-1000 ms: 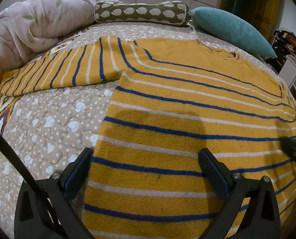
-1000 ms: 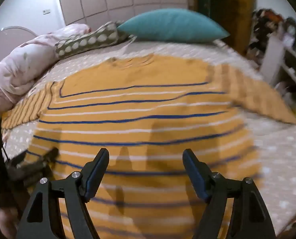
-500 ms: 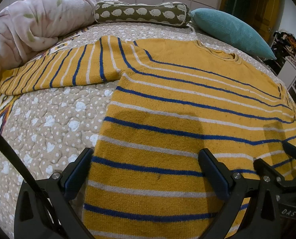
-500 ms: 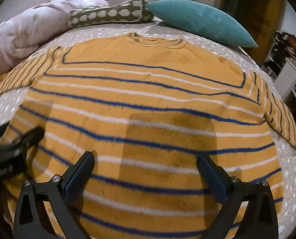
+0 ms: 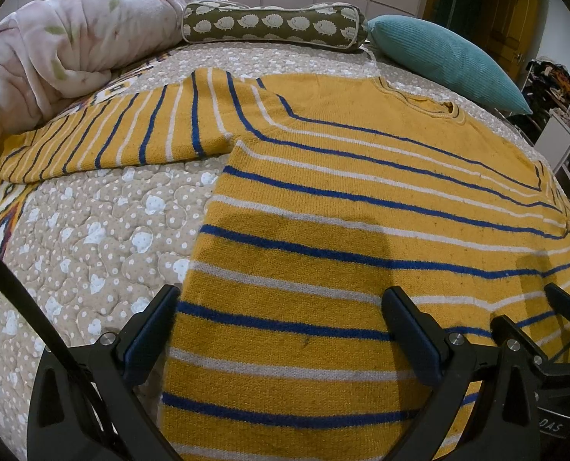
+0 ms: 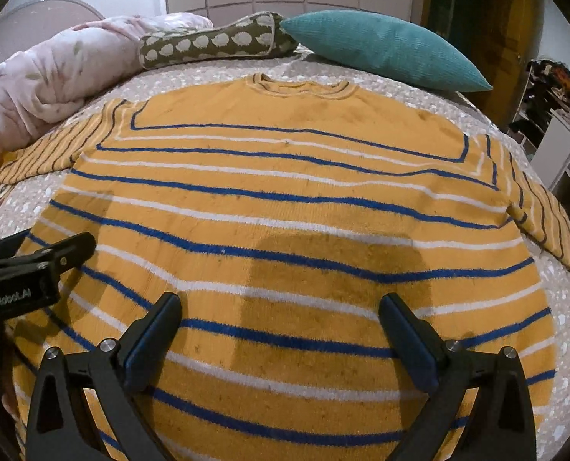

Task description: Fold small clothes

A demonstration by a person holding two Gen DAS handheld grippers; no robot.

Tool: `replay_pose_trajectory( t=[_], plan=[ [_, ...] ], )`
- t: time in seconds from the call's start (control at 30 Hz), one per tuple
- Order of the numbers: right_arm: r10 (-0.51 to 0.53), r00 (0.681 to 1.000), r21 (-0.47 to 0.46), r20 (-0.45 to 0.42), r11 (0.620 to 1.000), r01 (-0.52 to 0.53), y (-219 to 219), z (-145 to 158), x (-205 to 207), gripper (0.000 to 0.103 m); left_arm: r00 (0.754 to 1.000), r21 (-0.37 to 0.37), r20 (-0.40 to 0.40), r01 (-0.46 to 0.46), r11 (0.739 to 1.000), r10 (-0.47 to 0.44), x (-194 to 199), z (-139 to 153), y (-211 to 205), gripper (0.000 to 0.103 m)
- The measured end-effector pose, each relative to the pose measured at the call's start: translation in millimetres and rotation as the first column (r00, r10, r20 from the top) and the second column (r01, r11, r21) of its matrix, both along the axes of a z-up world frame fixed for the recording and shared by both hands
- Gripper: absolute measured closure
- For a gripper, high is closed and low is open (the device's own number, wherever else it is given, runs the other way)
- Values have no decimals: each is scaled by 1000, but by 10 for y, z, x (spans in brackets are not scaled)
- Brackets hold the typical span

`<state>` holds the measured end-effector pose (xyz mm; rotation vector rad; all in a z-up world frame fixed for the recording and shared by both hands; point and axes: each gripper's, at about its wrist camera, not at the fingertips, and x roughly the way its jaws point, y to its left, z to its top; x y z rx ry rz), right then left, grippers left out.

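A yellow sweater [image 5: 361,199] with blue and white stripes lies flat and face up on the bed, collar at the far end, both sleeves spread out to the sides; it also shows in the right wrist view [image 6: 285,199]. My left gripper [image 5: 281,330] is open and empty, hovering over the sweater's lower left part near its side edge. My right gripper [image 6: 281,338] is open and empty over the lower middle of the sweater. The right gripper shows at the right edge of the left wrist view [image 5: 546,330]; the left gripper shows at the left of the right wrist view [image 6: 35,265].
The bed has a beige quilted cover [image 5: 93,230]. A pink rumpled duvet [image 5: 62,46] lies at the far left. A brown hedgehog-print bolster [image 5: 273,23] and a teal pillow [image 5: 446,61] lie at the head. Shelves [image 6: 553,123] stand right of the bed.
The right gripper has swung left and forward over the sweater's middle and opened wider. It has come into the left wrist view at the right. The left gripper barely moved.
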<state>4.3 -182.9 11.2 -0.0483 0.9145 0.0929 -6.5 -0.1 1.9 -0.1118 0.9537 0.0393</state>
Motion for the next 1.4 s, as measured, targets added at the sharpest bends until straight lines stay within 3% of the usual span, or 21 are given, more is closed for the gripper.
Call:
replay_pose_trajectory(
  t=[0.5,0.6,0.73,0.9,1.4],
  plan=[
    [19,1000,-12,1,1000,-19,-123,-19,5,0,1000,44,3,-1,999,1,50,-12,33,0],
    [17,999,-4,-43,1000,-17,-161,-1,36,0,1000,44,1,-1,999,1,51,-16,39,0],
    [-91,990,64,-109,993,99,-231,46,217,0,1000,53,1,-1,999,1,50,-16,38,0],
    [-138,989,-20,-53,990,137,-97,-2,285,0,1000,51,1,-1,999,1,53,-24,54,0],
    [-125,992,5,-32,992,125,-112,-19,238,0,1000,56,7,0,998,-1,51,-29,86,0]
  ],
)
